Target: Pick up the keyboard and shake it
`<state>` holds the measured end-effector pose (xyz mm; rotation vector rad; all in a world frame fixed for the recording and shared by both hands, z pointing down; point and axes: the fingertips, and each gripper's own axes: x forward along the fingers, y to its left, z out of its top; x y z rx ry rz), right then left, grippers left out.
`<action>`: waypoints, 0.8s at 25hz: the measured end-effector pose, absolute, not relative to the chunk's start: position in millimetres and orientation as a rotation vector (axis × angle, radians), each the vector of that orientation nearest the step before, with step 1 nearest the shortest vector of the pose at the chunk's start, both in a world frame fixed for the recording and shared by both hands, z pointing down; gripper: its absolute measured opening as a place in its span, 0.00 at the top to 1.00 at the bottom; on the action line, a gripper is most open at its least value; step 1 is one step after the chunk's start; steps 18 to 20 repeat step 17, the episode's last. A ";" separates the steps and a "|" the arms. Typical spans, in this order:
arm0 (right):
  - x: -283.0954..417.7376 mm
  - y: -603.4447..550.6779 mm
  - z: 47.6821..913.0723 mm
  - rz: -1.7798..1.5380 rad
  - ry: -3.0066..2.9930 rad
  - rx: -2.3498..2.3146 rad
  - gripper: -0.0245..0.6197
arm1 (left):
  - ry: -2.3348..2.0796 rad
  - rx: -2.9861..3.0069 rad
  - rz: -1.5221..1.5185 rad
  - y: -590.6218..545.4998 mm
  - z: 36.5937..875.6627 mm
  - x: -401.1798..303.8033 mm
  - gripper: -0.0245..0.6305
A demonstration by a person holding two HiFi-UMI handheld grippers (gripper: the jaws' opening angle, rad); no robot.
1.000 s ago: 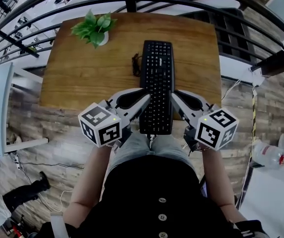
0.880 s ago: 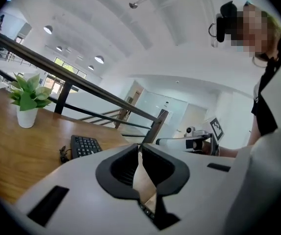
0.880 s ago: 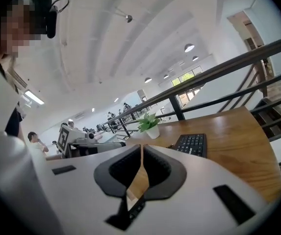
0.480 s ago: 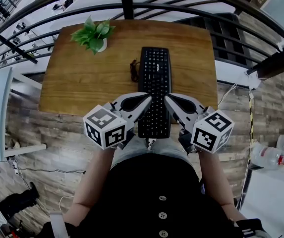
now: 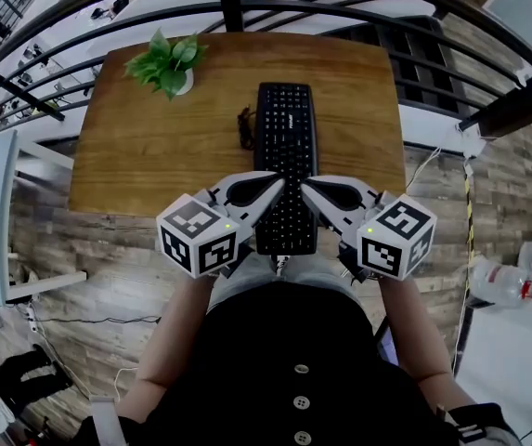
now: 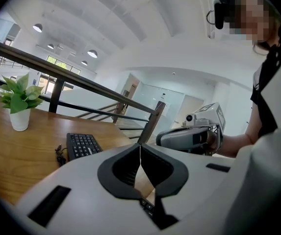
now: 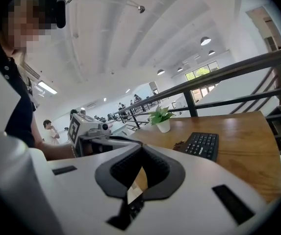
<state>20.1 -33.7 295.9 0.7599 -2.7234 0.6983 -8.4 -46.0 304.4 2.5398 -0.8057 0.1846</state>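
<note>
**A:** Where is the keyboard (image 5: 286, 147)?

**B:** It runs lengthwise down the middle of the frame, flat on the wooden table (image 5: 145, 147). Its near end juts past the table's lower edge toward the person. A bundled cable (image 5: 244, 126) lies just beside its left edge, and the potted plant (image 5: 165, 60) stands well apart at upper left.

**A:** And the grippers?

**B:** The left gripper (image 5: 278, 182) and right gripper (image 5: 305, 187) point inward from lower centre, tips near each other above the keyboard's near part. Each gripper's own view shows its jaws brought together with nothing clamped and keys visible beneath.

**A:** So which step is it?

**B:** I don't think that can be settled. A keyboard lying flat under two closed, empty grippers fits one about to be taken up, and equally one set back after shaking.

**A:** What matters either way?

**B:** The overhanging end. Weight on it could tip the board off the edge, so the tips should keep clear of it, level and matched, and away from the cable.

**A:** Pose?

**B:** The forearms rise from the bottom of the frame, angling inward. The marker cubes sit nearest the body, and the two grippers mirror each other in a V.
</note>
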 end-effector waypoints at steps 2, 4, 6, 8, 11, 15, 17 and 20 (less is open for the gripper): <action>19.2 -31.0 296.8 0.673 -2.703 0.721 0.92 | -0.812 2.534 0.189 -44.4 306.0 -9.9 0.93; 19.1 -28.8 295.8 0.651 -2.689 0.687 0.92 | -0.816 2.525 0.189 -43.7 307.3 -10.7 0.93; 18.1 -26.3 294.1 0.628 -2.681 0.651 0.92 | -0.814 2.519 0.189 -43.5 308.4 -10.6 0.93; 17.5 -22.1 294.9 0.604 -2.665 0.622 0.92 | -0.809 2.513 0.195 -41.9 310.7 -10.5 0.93; 18.8 -22.7 294.5 0.577 -2.650 0.611 0.92 | -0.819 2.499 0.188 -42.8 312.0 -12.6 0.93; 24.9 -30.6 291.3 0.546 -2.636 0.626 0.92 | -0.823 2.499 0.164 -48.4 309.9 -12.8 0.93; 29.2 -34.0 290.3 0.525 -2.622 0.625 0.92 | -0.821 2.503 0.157 -51.4 309.6 -10.3 0.93; 29.2 -34.0 290.3 0.525 -2.622 0.625 0.92 | -0.821 2.503 0.157 -51.4 309.6 -10.3 0.93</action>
